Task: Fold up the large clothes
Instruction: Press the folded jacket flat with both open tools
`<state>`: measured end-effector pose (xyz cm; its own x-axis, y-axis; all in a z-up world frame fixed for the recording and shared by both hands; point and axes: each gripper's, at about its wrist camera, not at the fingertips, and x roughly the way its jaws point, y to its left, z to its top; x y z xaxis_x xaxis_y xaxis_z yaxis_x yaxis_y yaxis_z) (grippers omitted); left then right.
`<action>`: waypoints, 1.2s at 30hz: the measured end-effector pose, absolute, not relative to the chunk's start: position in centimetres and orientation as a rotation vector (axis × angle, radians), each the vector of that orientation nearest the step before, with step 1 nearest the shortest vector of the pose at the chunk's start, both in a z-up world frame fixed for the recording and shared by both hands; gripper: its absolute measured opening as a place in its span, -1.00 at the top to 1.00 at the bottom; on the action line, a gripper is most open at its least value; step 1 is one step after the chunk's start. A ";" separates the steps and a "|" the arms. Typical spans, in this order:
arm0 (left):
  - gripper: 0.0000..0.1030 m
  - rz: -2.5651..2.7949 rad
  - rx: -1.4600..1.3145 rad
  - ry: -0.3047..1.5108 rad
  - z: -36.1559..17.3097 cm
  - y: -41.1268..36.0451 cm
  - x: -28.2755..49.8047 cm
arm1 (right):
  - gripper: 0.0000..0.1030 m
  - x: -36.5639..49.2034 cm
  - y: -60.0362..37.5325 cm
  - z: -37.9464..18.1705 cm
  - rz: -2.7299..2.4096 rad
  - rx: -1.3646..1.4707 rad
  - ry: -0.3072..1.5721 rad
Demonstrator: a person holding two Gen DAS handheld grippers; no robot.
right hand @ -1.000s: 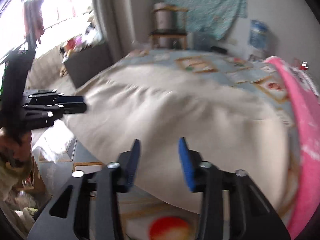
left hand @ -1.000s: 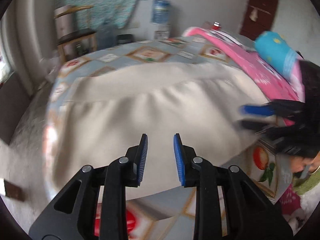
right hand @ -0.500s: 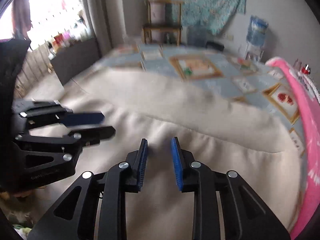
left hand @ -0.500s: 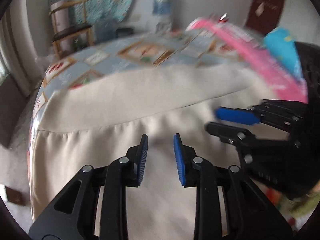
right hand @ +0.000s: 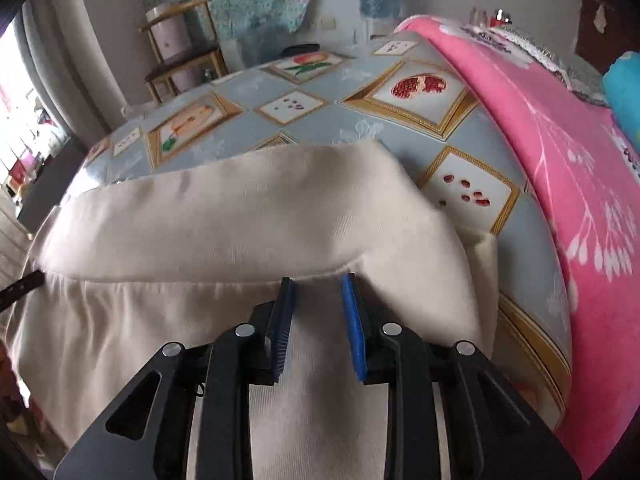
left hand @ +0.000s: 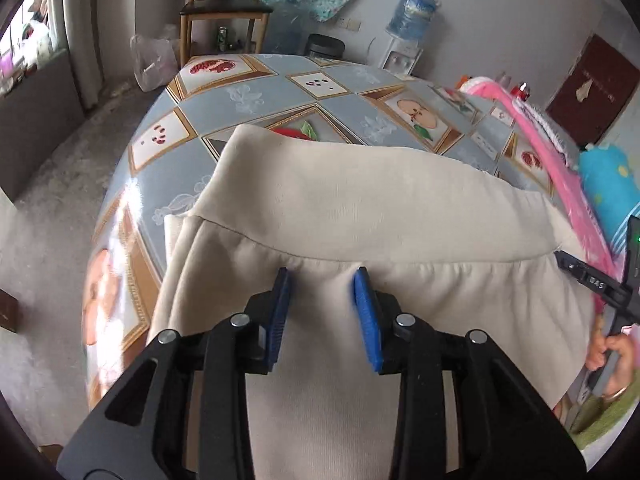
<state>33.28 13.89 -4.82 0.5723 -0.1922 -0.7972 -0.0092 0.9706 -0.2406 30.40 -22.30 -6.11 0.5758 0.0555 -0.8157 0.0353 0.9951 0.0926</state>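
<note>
I'm over the table (left hand: pixel 256 112) now, with the cream garment (left hand: pixel 360 216) spread across its near half, and I'll take the garment's waistband seam (left hand: pixel 304 254) as my mark. Beyond the seam the band ends in a clean folded edge, and past that the patterned tablecloth lies bare to the far rim. Left of the seam the garment's side edge hangs by the table's rounded corner, with open floor (left hand: pixel 52 184) beyond. Right of the seam, in the right view, a pink blanket (right hand: pixel 560 168) runs along the table, near the garment's corner but apart from it.

My left gripper (left hand: pixel 322 276) sits just short of the seam, tips low over the cloth. Its jaws have just been opening; they stand partly spread, with flat cloth showing in the gap and nothing pinched. My right gripper (right hand: pixel 318 282) is just short of the same seam, toward its right end, jaws a little narrower after just closing some, and still gapped over flat cloth. I can't tell if either set of tips actually touches the fabric. At the seam's right end the left view catches my hand (left hand: pixel 612 354) on the right tool.
</note>
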 end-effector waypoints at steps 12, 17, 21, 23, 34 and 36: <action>0.36 -0.074 -0.106 0.920 -4.2 13.6 24.9 | -0.05 20.6 -20.3 -6.4 -0.043 0.058 0.909; 0.24 -0.159 -0.081 0.807 -0.6 10.8 21.5 | -0.05 17.9 -15.2 -2.5 0.095 0.074 0.788; 0.02 -0.195 -0.028 0.885 -3.3 6.9 20.8 | -0.14 18.2 -10.1 -5.2 0.200 0.055 0.846; -0.07 -0.157 0.039 0.854 -4.3 5.8 20.5 | -0.19 18.9 -8.9 -7.4 0.175 -0.001 0.901; -0.48 -0.084 -0.023 0.888 -4.8 7.9 20.1 | -0.43 17.3 -17.6 -7.3 -0.044 0.149 0.860; -0.49 -0.075 -0.054 0.879 -4.3 7.8 20.2 | -0.43 16.8 -16.7 -6.9 -0.050 0.091 0.877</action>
<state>20.21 7.78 -4.30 0.6359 -0.0876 -0.7668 0.0433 0.9960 -0.0779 16.84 -16.65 -6.92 0.6386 -0.0062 -0.7696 0.0806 0.9950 0.0589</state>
